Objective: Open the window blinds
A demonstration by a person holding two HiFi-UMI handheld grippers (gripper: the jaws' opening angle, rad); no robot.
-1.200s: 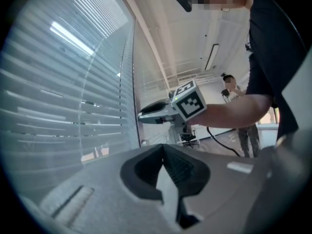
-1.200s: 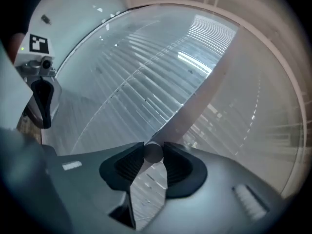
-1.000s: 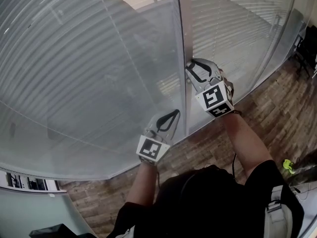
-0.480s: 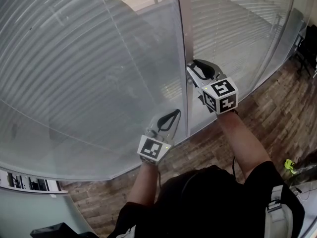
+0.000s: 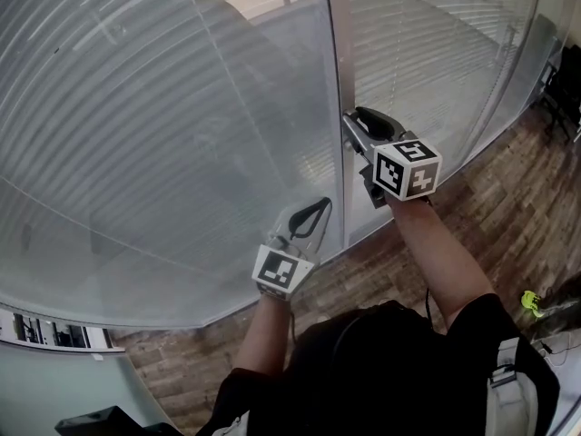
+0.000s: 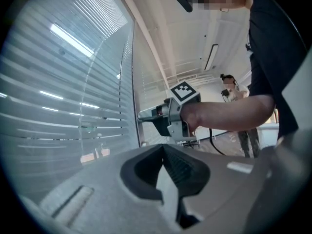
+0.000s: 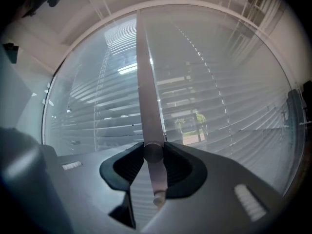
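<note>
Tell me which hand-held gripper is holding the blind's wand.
The right hand-held gripper: its jaws clamp the wand near its lower end. The left hand-held gripper is shut on nothing.

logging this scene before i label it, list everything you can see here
white horizontal-slat window blinds: two panels, white-grey, across the window ahead
grey upright window frame post: one, grey, between the panels
slim grey blind wand: one, grey, beside the post
brown wood-pattern floor: one, brown, below the window
small yellow-green object: one, on the floor, right
bystander: one, far background
left gripper: grey, jaws shut, empty
right gripper: grey, jaws shut on the wand
</note>
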